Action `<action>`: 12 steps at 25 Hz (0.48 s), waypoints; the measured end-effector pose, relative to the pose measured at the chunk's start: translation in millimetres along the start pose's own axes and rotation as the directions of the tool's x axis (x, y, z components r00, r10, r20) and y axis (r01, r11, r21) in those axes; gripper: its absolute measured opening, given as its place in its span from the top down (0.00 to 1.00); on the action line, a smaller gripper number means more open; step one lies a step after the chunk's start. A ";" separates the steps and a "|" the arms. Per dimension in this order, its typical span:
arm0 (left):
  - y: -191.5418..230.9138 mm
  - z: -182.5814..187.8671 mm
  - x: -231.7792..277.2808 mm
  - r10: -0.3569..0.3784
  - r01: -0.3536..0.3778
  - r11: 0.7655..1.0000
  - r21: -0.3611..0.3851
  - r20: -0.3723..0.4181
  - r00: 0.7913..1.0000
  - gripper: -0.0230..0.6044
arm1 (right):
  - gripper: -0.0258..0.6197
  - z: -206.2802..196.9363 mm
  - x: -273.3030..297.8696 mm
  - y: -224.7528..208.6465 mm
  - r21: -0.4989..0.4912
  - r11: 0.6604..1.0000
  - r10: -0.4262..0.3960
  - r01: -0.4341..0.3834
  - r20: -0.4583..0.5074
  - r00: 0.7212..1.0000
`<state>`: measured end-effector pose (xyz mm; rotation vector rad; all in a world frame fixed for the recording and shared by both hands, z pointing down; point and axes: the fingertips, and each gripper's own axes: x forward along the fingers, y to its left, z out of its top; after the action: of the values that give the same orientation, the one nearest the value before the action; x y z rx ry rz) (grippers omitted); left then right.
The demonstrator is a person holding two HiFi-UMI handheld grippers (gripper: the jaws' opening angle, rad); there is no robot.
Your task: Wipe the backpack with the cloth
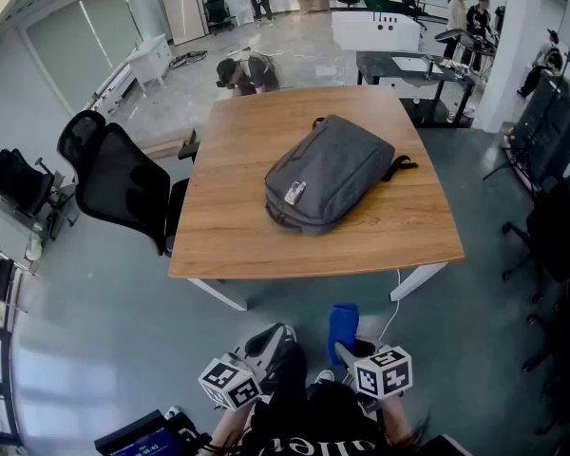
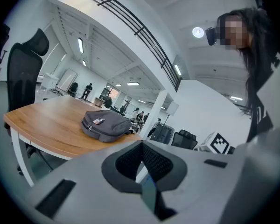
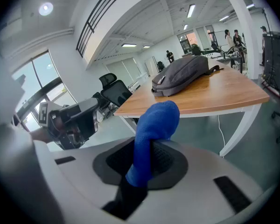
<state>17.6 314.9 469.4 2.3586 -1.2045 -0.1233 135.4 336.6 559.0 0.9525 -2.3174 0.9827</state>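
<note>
Blue cloth [image 3: 155, 125] between the right gripper's [image 3: 149, 149] fingers [image 3: 171, 158]

Backpack [image 1: 331, 172]: grey, zipped, lying flat near the middle of the wooden desk [image 1: 237, 226], light tag on its front. Cloth [image 1: 342, 323]: blue, bunched upright, clamped in the right hand-held gripper [image 1: 351, 348], well short of the backpack.

- The grey backpack [image 1: 331, 173] was matt woven cloth.
- The square light-brown table [image 1: 237, 226] had smooth, low-sheen wood grain.
- The blue cloth [image 3: 155, 125] looked soft and fuzzy.
- The right gripper [image 3: 148, 146] was smooth matt grey plastic, its black pads [image 3: 163, 157] ribbed.
</note>
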 end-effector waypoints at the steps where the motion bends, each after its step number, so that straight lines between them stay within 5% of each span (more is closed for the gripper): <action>1: 3.6 0.3 2.8 0.002 -0.002 1.000 -0.003 -0.001 1.000 0.97 | 0.84 1.9 2.8 -1.8 -0.002 1.000 0.000 0.000 -0.003 1.000; 12: 51.4 33.7 70.1 -0.036 0.036 0.999 0.014 -0.016 0.999 0.97 | 0.84 63.7 39.5 -36.3 -0.012 0.999 -0.033 0.033 0.006 0.999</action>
<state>12.3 221.9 473.0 2.3901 -1.1599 -0.1073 127.8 253.7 558.4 0.9868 -2.3028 0.9528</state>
